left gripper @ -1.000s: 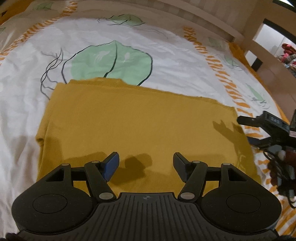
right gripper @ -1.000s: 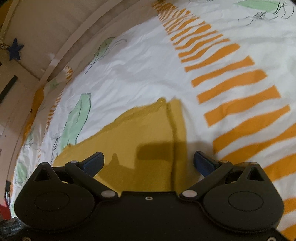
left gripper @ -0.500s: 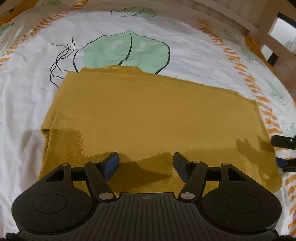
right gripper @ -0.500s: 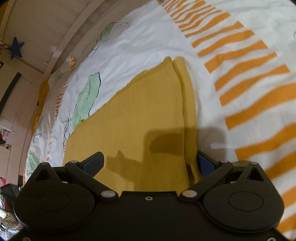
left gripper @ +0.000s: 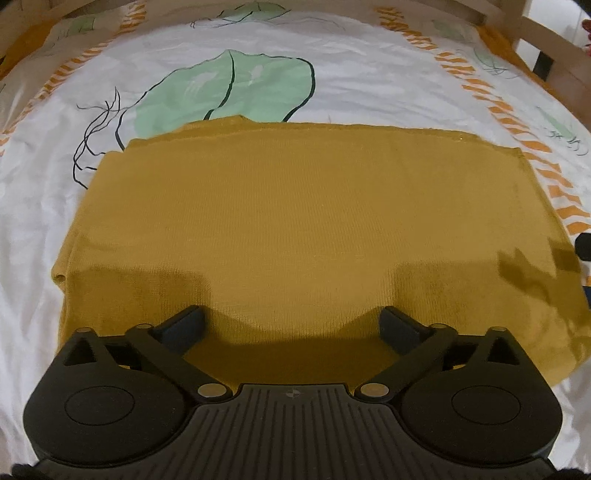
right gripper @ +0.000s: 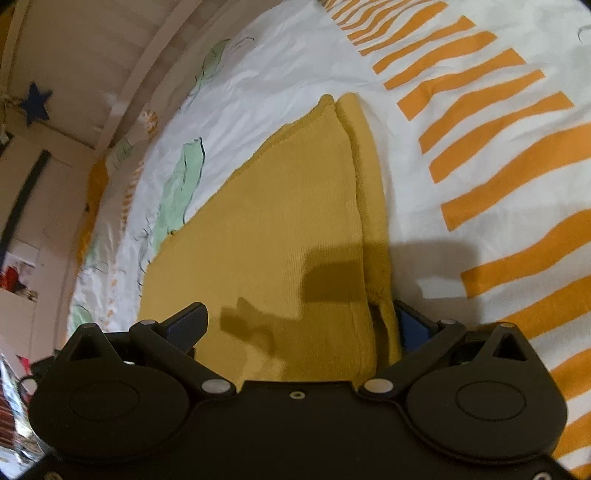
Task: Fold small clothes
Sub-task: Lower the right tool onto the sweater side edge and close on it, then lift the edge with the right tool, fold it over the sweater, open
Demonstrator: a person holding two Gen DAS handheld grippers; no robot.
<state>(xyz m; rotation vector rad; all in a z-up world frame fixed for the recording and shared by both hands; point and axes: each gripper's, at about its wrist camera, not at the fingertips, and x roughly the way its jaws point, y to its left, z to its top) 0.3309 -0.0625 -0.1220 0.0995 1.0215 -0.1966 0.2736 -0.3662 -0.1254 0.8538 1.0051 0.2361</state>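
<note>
One mustard-yellow knitted garment (left gripper: 295, 229), folded into a broad rectangle, lies flat on a bed covered by a white sheet (left gripper: 369, 85) printed with green leaves and bands of orange dashes. The left hand-held gripper (left gripper: 293, 325) hangs low over the garment's near edge, its two blue-padded fingers (left gripper: 184, 325) spread wide apart with nothing between them and only yellow knit showing in the gap. The right hand-held gripper (right gripper: 299, 326) sits at the garment's right-hand end, its two fingers likewise well apart and straddling the folded side, where two layered edges run side by side away from the camera; the right finger (right gripper: 412, 326) is just beside the outer fold, though whether it touches cannot be told. Shadows of both tools fall across the cloth. A pale wooden bed frame (left gripper: 546, 33) borders the mattress in the left wrist view, and one dark blue star (right gripper: 35, 105) hangs on the wall in the right wrist view.
</note>
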